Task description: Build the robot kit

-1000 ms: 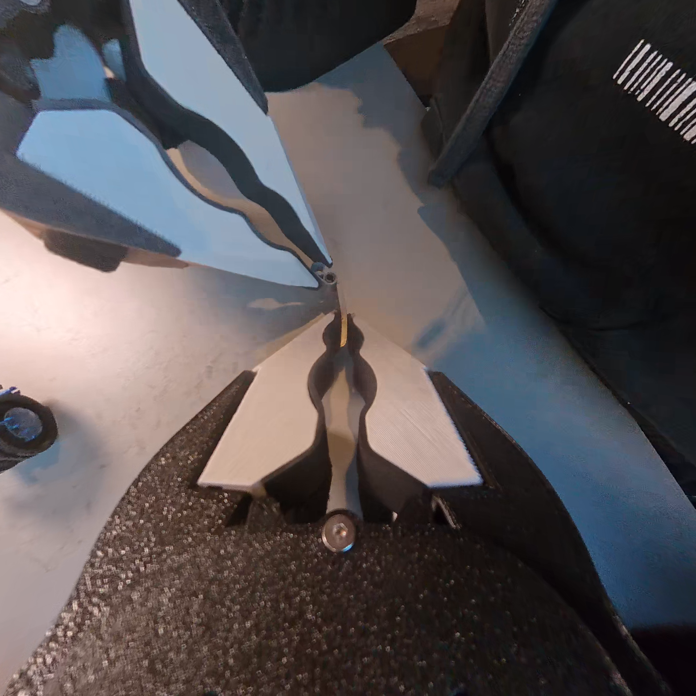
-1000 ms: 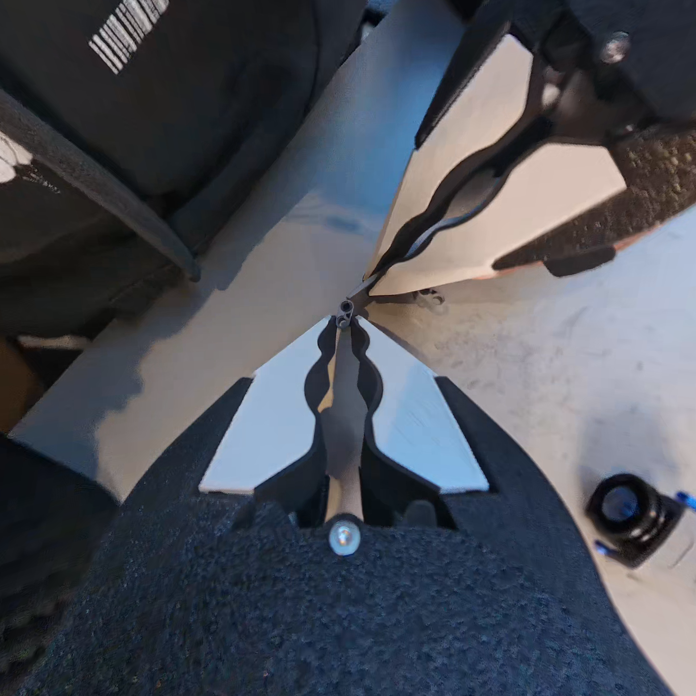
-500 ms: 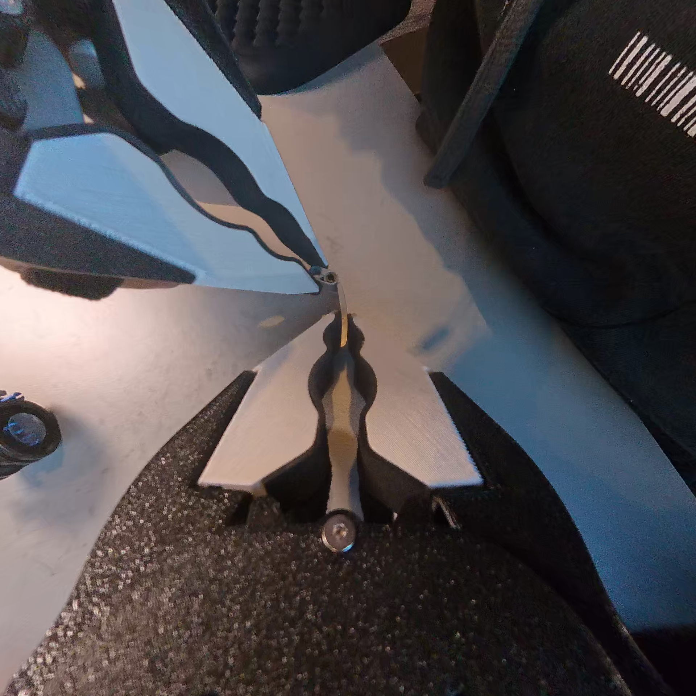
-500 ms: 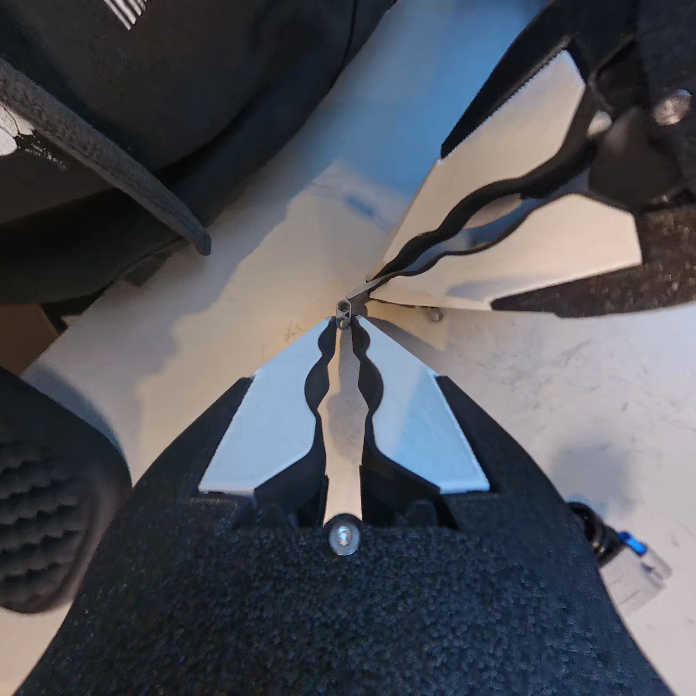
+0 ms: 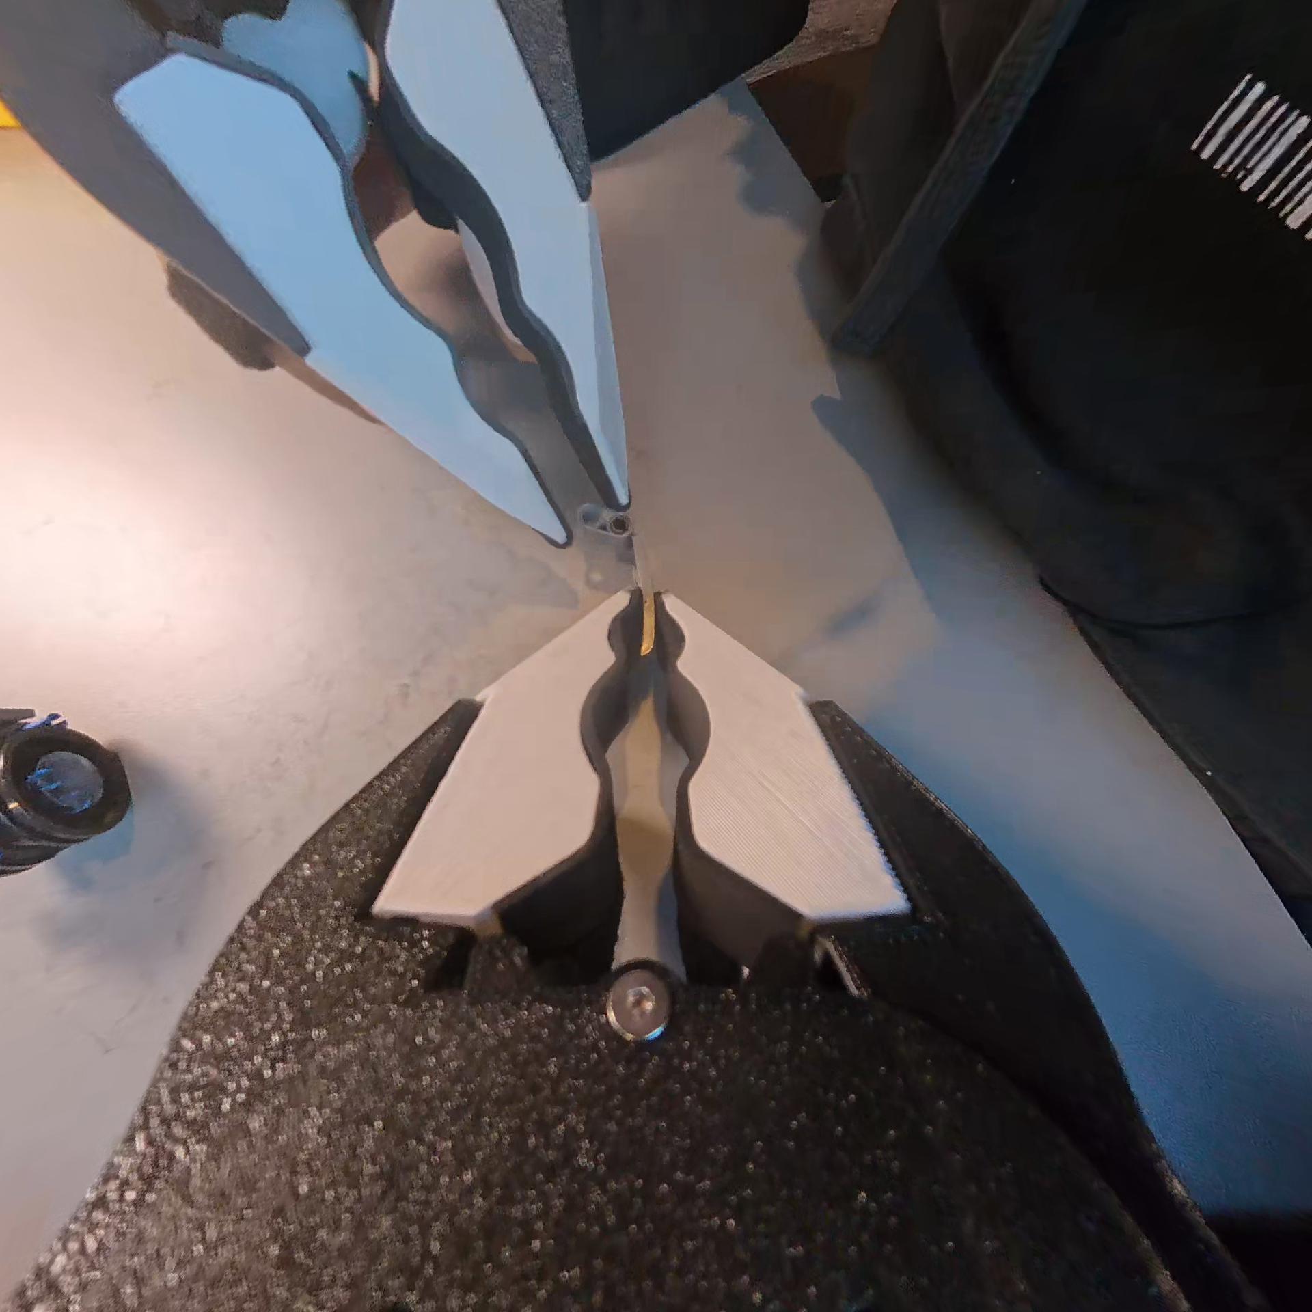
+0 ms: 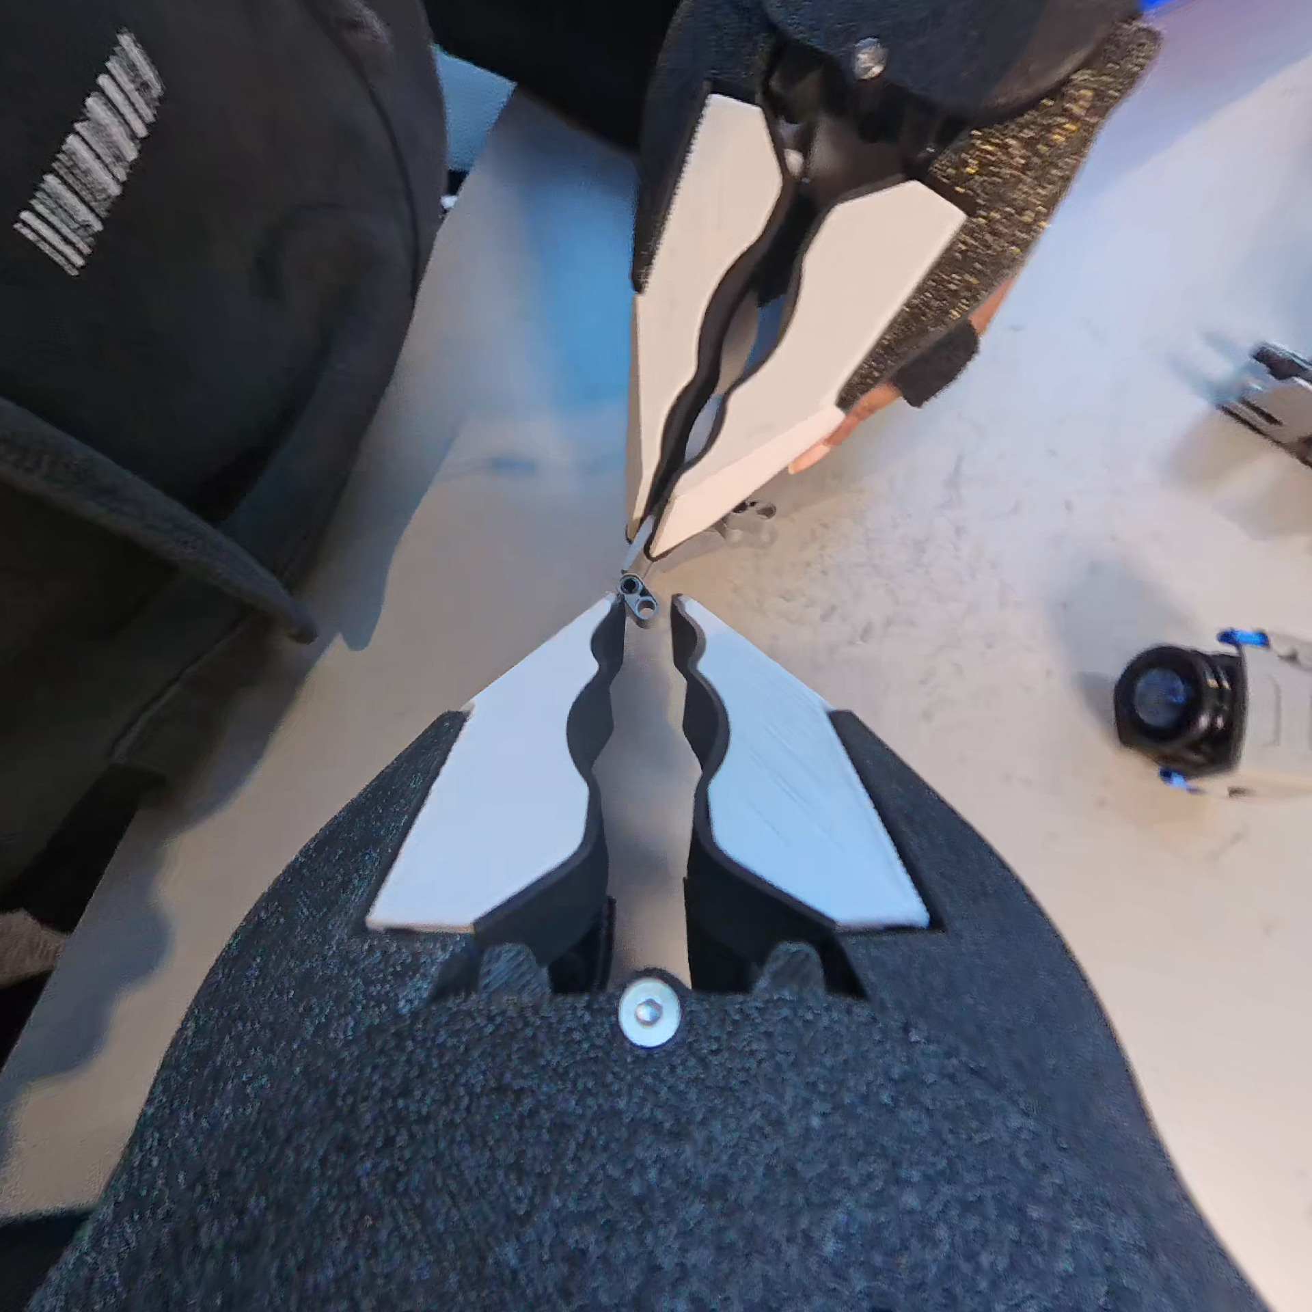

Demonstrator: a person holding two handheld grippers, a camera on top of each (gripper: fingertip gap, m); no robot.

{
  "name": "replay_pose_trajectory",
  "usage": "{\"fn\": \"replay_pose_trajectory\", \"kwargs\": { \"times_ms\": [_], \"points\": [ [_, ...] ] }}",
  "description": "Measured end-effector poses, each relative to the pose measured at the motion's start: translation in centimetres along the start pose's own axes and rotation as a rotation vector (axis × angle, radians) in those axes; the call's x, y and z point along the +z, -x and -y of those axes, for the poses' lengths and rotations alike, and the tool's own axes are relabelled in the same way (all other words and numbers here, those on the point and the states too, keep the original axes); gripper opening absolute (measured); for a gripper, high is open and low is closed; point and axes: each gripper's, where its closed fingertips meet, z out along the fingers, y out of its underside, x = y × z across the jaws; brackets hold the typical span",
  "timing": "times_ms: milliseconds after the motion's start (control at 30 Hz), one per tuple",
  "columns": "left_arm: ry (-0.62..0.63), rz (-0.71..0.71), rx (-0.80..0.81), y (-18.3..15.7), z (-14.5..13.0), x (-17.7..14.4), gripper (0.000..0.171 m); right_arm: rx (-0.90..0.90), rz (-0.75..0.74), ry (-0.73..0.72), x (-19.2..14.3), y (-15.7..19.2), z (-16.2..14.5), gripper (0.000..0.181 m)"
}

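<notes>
My left gripper (image 5: 642, 596) is shut on a thin yellowish pin (image 5: 644, 628) that sticks out past its tips. A small grey two-hole connector (image 6: 637, 593) sits on the far end of that pin; it also shows in the left wrist view (image 5: 607, 525). My right gripper (image 6: 644, 603) is open, its tips on either side of the connector with a gap between them. In the right wrist view the left gripper (image 6: 642, 543) comes down from the top. In the left wrist view the right gripper (image 5: 593, 515) comes in from the upper left. Both hover just above the pale table (image 5: 213, 568).
A black lens-like cylinder with blue bits (image 6: 1178, 699) lies on the table, also in the left wrist view (image 5: 53, 788). A black bag with a white striped mark (image 6: 177, 284) lies along the table edge. Small grey parts (image 6: 745, 522) lie behind the left gripper. A grey device (image 6: 1278, 405) is far right. Left and right tips are no more than a few centimetres apart. From either gripper's tips it is about 20 cm to the grey device (image 6: 1278, 405).
My right gripper has opened and let go of the grey connector, which stays on the pin. Both grippers have swung round relative to each other. The left stays shut on the pin.
</notes>
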Motion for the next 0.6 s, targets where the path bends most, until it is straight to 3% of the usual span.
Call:
{"fn": "replay_pose_trajectory", "kwargs": {
  "times_ms": [333,600],
  "points": [
    [0.004,0.115,-0.071,1.7,-0.4,-0.5,0.002,0.316,-0.324,-0.094,-1.1,-2.1,-0.8,0.005],
    [0.005,0.129,-0.100,2.2,-0.5,-0.6,0.002,0.390,-0.384,-0.131,-0.9,-2.0,-0.5,0.008]
  ]
}}
